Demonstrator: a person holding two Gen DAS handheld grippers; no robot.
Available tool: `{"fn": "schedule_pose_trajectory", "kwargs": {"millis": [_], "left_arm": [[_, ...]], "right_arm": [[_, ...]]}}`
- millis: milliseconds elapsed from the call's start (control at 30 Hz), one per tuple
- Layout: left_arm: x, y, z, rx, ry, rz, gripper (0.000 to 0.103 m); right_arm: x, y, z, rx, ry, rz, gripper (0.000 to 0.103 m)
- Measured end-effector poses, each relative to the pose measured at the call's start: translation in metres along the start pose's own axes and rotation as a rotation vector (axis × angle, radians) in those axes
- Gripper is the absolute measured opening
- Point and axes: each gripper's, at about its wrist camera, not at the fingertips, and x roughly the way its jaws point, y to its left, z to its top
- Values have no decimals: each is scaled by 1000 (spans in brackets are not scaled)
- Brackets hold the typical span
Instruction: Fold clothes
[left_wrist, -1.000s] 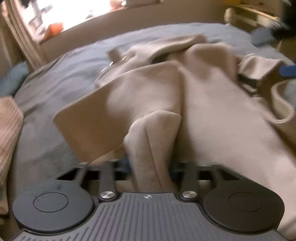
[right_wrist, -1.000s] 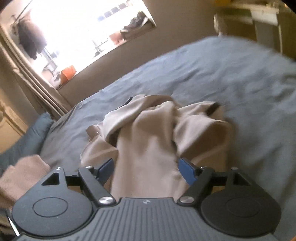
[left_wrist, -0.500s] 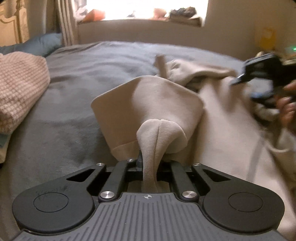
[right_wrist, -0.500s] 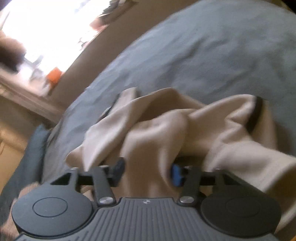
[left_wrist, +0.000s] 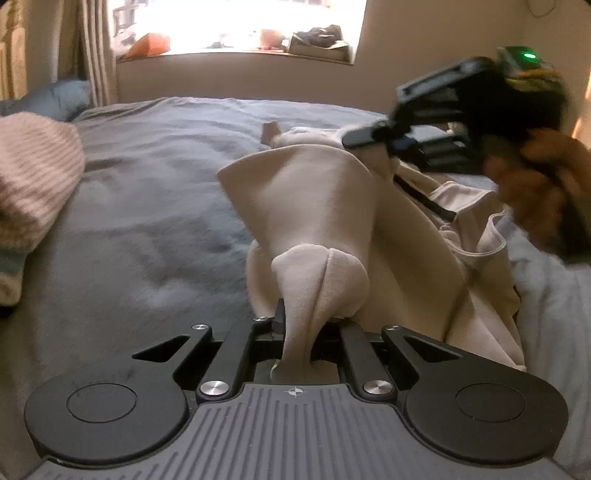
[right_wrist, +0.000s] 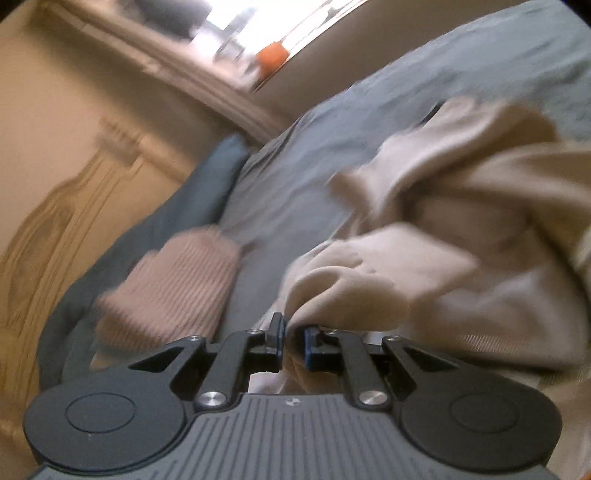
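The left tool (left_wrist: 295, 325) is clenched on a bunched fold of the one beige garment (left_wrist: 332, 206), lifting it off the grey bed (left_wrist: 147, 206). The right tool (right_wrist: 293, 338) has its jaws closing, with another fold of the same garment (right_wrist: 461, 240) between the pads; a hand (left_wrist: 539, 184) holds that tool at the right edge of the left view. One pink ribbed knit (left_wrist: 33, 173) lies left on the bed, near a blue pillow (right_wrist: 207, 184). The garment is plain, creased, and carries a dark strap.

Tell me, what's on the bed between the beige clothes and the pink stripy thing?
Only bare grey bedcover lies between the beige garment and pink striped knit, in the left wrist view.
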Motion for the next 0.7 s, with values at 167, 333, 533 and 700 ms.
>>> {"fn": "schedule_pose_trajectory", "kwargs": {"millis": [167, 333, 533, 700], "left_arm": [[-6, 10, -6, 5, 10, 21, 5], [-8, 35, -13, -39, 84, 19, 9], [-16, 58, -20, -48, 153, 39, 20], [-35, 65, -22, -42, 151, 78, 36]], "right_arm": [[-19, 34, -53, -9, 65, 57, 11], [-48, 37, -93, 64, 80, 65, 6], [-51, 37, -146, 54, 166, -32, 6], [-40, 49, -182, -91, 273, -157, 8]]}}
